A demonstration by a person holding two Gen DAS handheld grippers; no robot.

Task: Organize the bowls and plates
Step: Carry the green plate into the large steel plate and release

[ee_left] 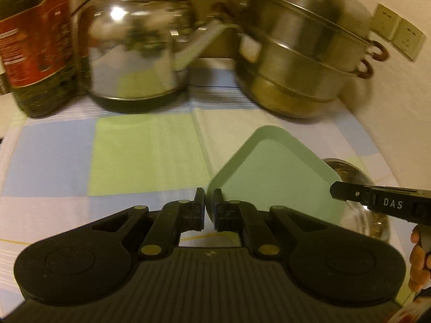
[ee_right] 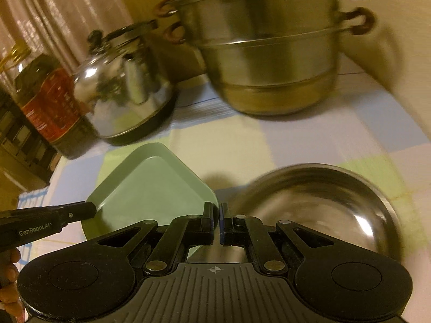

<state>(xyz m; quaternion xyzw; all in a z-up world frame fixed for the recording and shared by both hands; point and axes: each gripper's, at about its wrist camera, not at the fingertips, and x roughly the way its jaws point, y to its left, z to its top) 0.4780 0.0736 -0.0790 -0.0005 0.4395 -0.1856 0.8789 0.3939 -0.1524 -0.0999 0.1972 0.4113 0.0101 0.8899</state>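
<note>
- Steamer pot (ee_right: 269, 53), upper frame: a wide swing of the lifted plate could strike it.
- Green plate (ee_right: 150, 188), centre-left, above the desk (ee_right: 296, 140): clenched between left hand-held gripper (ee_left: 208, 207) and right hand-held gripper (ee_right: 218, 223); uneven pull could tilt or drop it.
- Steel bowl (ee_right: 323, 204), lower right: risks a knock.

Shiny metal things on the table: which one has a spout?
The kettle, standing between the oil bottle and the stacked steamer pot. A long spout sticks out its side; the steamer pot has only ring handles, and the steel bowl has neither.
</note>
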